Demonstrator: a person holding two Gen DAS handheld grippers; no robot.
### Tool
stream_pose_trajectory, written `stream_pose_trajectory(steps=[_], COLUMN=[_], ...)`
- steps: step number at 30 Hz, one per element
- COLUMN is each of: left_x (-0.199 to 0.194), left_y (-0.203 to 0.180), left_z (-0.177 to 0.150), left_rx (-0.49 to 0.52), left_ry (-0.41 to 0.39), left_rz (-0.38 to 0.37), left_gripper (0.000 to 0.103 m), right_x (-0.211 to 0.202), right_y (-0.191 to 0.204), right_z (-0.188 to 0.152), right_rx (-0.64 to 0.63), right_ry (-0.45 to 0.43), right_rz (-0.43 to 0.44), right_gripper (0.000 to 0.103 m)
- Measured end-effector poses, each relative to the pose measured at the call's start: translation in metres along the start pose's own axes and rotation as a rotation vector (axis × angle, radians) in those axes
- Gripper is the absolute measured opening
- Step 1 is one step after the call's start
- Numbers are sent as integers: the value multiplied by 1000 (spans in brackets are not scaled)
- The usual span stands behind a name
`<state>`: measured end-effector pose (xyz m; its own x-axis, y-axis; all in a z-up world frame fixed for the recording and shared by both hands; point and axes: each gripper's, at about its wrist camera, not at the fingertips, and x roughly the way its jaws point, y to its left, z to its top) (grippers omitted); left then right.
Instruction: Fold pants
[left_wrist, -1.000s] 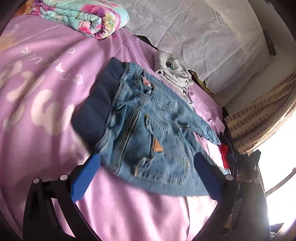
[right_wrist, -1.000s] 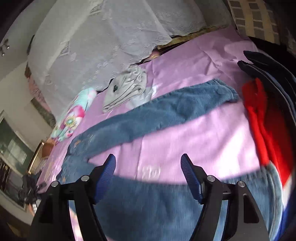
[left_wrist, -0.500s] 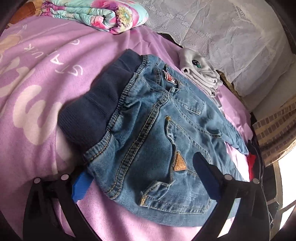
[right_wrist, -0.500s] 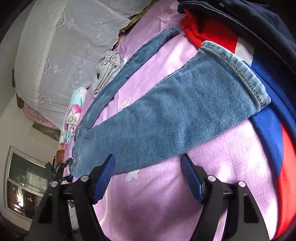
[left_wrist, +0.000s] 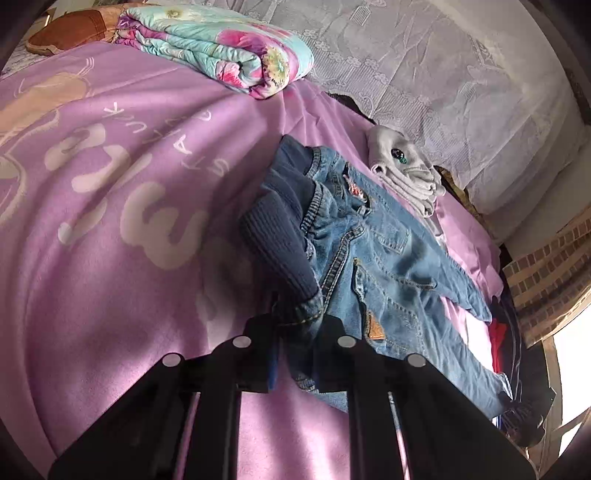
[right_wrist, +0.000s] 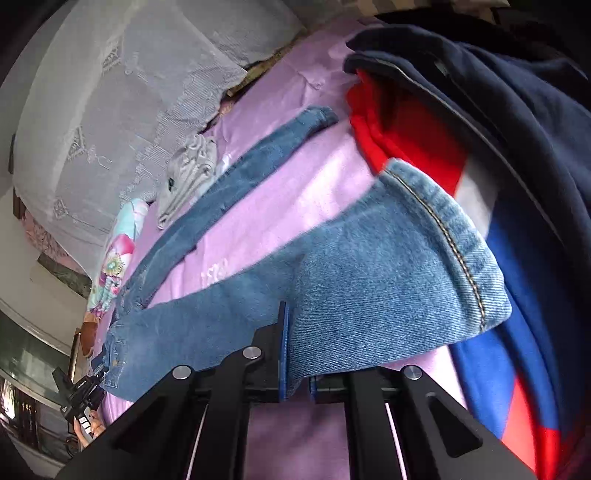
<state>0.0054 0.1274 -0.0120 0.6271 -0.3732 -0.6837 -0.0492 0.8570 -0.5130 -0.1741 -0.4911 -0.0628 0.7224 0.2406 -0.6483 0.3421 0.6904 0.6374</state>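
Blue denim pants (left_wrist: 373, 258) with a dark ribbed waistband (left_wrist: 280, 240) lie spread on a purple bedsheet (left_wrist: 122, 229). My left gripper (left_wrist: 299, 332) is shut on the near corner of the waistband, which bunches up between its fingers. In the right wrist view the near pant leg (right_wrist: 369, 280) ends in a stitched cuff (right_wrist: 461, 243). My right gripper (right_wrist: 295, 365) is shut on the lower edge of that leg, close to the cuff. The other leg (right_wrist: 236, 192) stretches away across the sheet.
A folded floral blanket (left_wrist: 221, 48) lies at the back left. Folded grey clothes (left_wrist: 406, 173) sit beyond the pants, by the lace-covered headboard (left_wrist: 443, 74). A pile of red, blue and navy clothes (right_wrist: 498, 184) borders the cuff on the right.
Both grippers were open and are shut now: the left on the waistband corner, the right on the near leg by the cuff. The waistband has bunched and lifted.
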Motion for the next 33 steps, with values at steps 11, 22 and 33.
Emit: stream_pose_trajectory(steps=[11,22,33], left_x=[-67,46,4], left_y=[14,-109,-48], left_z=[3,-25,40], left_rx=[108,406,363], left_ry=[-62,127,-30], left_rz=[17,-41,106], left_gripper=[67,84,93], right_x=[-94,122,105], right_y=[-7,201,177], right_z=[24,-25,23], right_rx=[46,-394,-354], right_ry=[-275,261,144], right_rz=[-119,251,163], right_gripper=[50,61,46])
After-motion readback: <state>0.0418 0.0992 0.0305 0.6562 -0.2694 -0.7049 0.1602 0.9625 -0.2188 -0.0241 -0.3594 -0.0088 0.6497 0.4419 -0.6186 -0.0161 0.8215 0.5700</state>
